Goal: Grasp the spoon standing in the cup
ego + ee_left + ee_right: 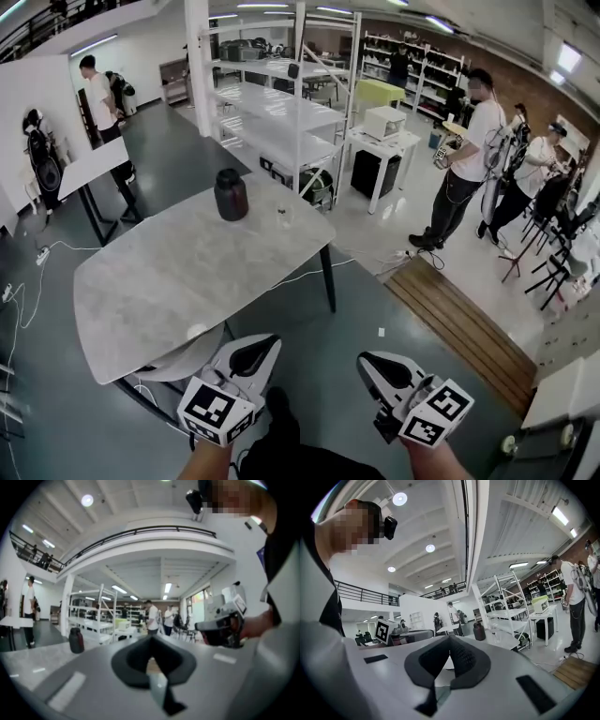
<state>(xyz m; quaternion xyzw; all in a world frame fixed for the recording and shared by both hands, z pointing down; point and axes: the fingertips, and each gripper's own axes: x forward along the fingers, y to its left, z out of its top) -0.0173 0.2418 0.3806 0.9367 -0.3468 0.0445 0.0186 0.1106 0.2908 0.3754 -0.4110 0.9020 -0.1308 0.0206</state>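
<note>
Down near your waist, clear of the marble-look table (178, 277), you hold both tools low and level, which looks like a ready pose with no reach begun. The left gripper (269, 343) has its jaws pressed together with nothing between them, and the right gripper (365, 360) is likewise closed and empty. Each points forward over the floor beside the table's near edge. The small clear cup (281, 217) stands at the far side of the tabletop, just beside a dark jar (231, 194) and well apart from both grippers. The spoon inside it is too small to make out from here. You would need to open one gripper's jaws and carry it across the table to the cup.
</note>
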